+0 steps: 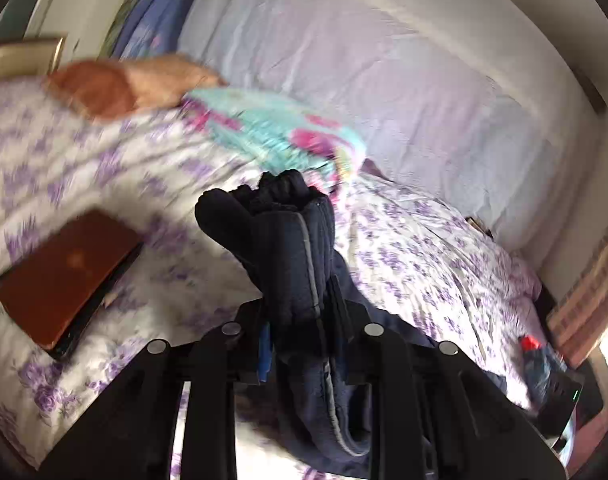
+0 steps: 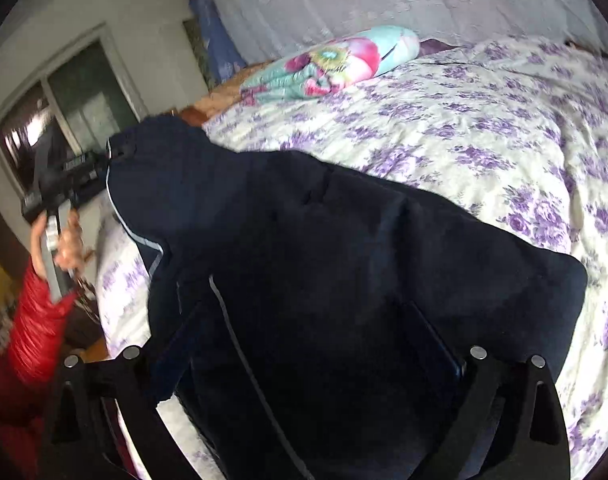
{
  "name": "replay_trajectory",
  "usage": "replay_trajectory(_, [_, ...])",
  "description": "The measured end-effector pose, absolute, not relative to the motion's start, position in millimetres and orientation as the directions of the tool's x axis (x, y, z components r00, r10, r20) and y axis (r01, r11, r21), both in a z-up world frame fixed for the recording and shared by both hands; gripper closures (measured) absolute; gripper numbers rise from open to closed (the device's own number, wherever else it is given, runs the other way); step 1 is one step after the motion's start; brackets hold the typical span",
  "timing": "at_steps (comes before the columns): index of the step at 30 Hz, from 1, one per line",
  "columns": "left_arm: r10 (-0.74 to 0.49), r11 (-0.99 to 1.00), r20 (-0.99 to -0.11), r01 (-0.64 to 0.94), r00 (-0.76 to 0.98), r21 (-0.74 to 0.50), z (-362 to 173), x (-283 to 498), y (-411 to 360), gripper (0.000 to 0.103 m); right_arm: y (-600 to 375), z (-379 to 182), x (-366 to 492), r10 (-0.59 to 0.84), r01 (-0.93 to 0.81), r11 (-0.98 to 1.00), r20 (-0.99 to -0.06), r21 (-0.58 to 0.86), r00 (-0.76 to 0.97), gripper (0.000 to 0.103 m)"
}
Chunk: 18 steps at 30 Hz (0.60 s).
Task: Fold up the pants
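Mostly the bed (image 2: 444, 120) fills both views, its white cover printed with purple flowers, with a pale lilac sheet (image 1: 384, 60) hung along the top of the left wrist view. Next in size, the dark navy pants (image 2: 344, 260) spread across the centre and lower half of the right wrist view, draped over the bed's near edge, a thin grey stripe running down 1 seam at lower left. Across the lower centre of the left wrist view, the left gripper (image 1: 299, 312) is clamped on a bunched fold of the pants, which rises upright above its 2 fingers. At the bottom of the right wrist view, the right gripper (image 2: 304, 360) has its fingers set wide apart, but the cloth covers the gap, so I cannot tell whether it grips anything. A turquoise and pink floral pillow (image 2: 328, 60) lies at upper centre. A brown book (image 1: 67, 276) rests on the cover at left in the left wrist view.
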<state>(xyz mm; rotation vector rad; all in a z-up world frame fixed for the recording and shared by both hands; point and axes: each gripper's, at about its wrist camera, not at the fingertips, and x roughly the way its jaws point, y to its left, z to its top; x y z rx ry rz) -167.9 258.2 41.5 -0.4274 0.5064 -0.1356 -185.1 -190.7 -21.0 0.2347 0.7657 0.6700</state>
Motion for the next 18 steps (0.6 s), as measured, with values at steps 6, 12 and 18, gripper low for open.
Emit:
replay_trajectory(6, [-0.308, 0.948, -0.348, 0.255, 0.886, -0.19, 91, -196, 151, 0.084, -315, -19, -195, 0.542, -0.182, 0.682, -0.323, 0.708, 0.776, 0.004])
replay_trajectory(12, [-0.526, 0.811, -0.434, 0.585, 0.732, 0.004, 56, -229, -12, 0.083, -360, -43, -202, 0.528, -0.072, 0.557, -0.286, 0.828, 0.799, 0.004])
replay_trajectory(18, [-0.461, 0.782, -0.57, 0.615, 0.68, 0.101, -17, -239, -68, 0.066, -364, -40, -206, 0.51, -0.059, 0.564, -0.292, 0.823, 0.809, 0.004])
